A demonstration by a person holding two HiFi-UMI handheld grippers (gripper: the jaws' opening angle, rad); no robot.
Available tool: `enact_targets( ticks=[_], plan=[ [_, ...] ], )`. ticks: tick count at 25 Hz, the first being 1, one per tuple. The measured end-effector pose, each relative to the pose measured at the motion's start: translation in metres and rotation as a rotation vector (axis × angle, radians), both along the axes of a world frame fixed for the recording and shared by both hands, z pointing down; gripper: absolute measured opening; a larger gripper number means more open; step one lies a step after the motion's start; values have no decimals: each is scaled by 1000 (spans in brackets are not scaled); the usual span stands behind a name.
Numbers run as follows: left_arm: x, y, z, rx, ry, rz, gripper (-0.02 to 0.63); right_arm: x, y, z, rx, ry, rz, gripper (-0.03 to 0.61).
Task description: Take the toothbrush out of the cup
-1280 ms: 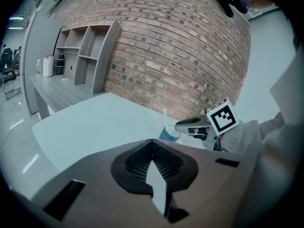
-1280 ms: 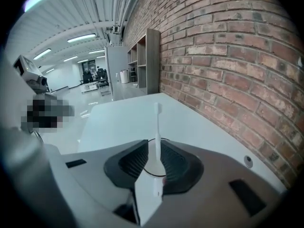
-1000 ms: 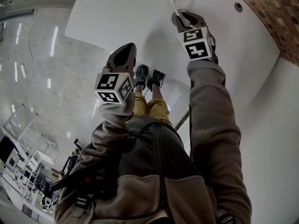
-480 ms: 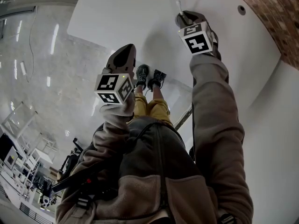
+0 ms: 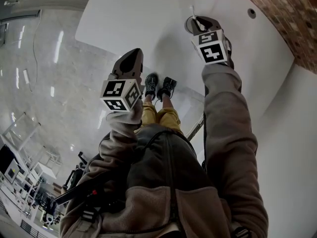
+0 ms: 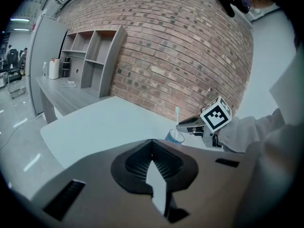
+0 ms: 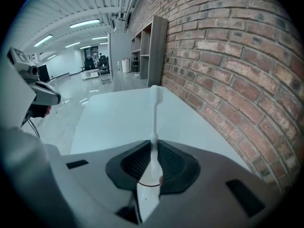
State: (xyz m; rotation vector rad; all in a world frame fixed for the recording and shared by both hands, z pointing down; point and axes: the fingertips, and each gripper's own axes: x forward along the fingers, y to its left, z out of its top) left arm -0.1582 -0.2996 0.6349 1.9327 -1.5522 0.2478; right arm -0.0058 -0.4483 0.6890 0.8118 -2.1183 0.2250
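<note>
Bordering the white surface [image 5: 129, 19] at 2 o'clock in the head view, a brick wall [image 5: 282, 19] is standing. The right claw [image 7: 153, 158] is clamping the toothbrush [image 7: 154, 122] upright, just above the blue cup [image 6: 174, 137]; whether its end is dipping inside is unclear. The left claw [image 6: 152, 156] is hanging closed and empty at 10 o'clock.

My white worktop [image 5: 133, 19] runs along the brick wall [image 5: 287, 19]. The blue cup [image 6: 174, 137] stands on it (near that wall), and a small round hole [image 5: 247, 13] lies nearer still to the bricks.
</note>
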Motion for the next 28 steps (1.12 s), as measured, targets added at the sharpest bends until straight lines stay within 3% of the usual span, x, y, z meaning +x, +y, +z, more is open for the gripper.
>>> enact_targets(
  ticks=[6,18,28],
  plan=[
    [5,-11,-50,82,-31,25,3,9,14,-77,110,-119,90,49],
    [52,-30,-244,467,-42,167,3,17,75,-294,464,-376,229,49],
    [88,-16,-340,612,-48,261,3,32,118,-404,626,-501,303,49]
  ],
)
